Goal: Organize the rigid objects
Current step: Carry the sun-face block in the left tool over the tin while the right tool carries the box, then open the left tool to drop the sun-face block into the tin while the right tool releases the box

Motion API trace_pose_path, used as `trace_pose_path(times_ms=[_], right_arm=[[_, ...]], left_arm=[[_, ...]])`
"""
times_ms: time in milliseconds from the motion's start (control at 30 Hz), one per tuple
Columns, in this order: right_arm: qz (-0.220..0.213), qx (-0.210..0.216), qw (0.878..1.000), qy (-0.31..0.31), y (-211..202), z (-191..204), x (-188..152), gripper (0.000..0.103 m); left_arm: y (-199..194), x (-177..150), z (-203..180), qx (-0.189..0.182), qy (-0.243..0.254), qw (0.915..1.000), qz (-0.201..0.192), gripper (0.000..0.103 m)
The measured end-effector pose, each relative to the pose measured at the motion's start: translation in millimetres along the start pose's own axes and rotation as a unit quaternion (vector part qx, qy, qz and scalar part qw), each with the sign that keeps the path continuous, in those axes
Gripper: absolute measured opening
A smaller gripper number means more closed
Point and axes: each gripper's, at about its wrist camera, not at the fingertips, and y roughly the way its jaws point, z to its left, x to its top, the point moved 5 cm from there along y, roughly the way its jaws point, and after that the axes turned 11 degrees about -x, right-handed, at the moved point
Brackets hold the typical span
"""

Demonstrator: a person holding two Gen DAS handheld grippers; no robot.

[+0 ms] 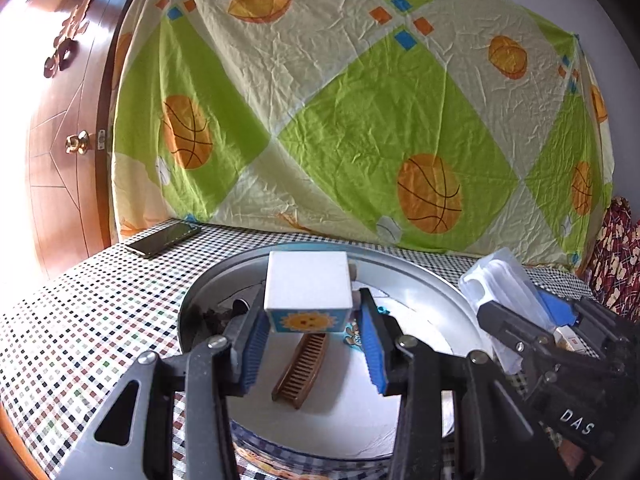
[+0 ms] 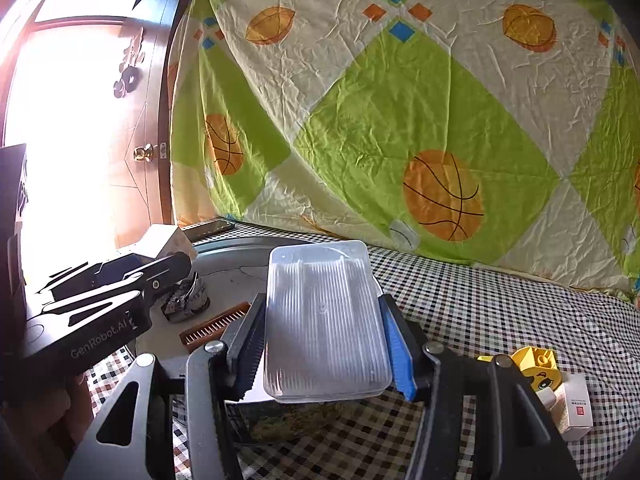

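Observation:
My left gripper (image 1: 312,316) is shut on a white cube (image 1: 308,284) with a sun picture on its front face, held above a round metal tray (image 1: 420,280). A brown comb (image 1: 301,368) lies in the tray under the cube. My right gripper (image 2: 322,340) is shut on a clear ribbed plastic box (image 2: 324,316), held over the tray's right rim (image 2: 224,246). In the left wrist view the same box (image 1: 508,288) shows at right in the right gripper (image 1: 532,320). In the right wrist view the left gripper (image 2: 160,268) reaches in from the left with the cube (image 2: 166,242).
A black phone (image 1: 164,238) lies at the back left of the checkered tablecloth (image 1: 80,320). A yellow toy block (image 2: 538,364) and a small white carton (image 2: 576,408) sit at the right. A crumpled dark wrapper (image 2: 186,300) lies in the tray. A patterned sheet (image 1: 340,100) hangs behind.

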Motion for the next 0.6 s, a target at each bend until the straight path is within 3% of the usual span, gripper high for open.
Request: trace_pose_path(times_ms=[233,600], right_arm=[[0.054,0.019,0.998,-0.004,40.7,7.5,6.7,0.056],[0.125,0.016,0.992,-0.015,87.4,18.6,-6.6,0.057]], left_arm=[[23.7,1.2,24.4,0.012,-0.012,0.9983,0.056,0.042],[49.7,-0.7,33.9,0.035,0.009,0.9940,0.104,0.044]])
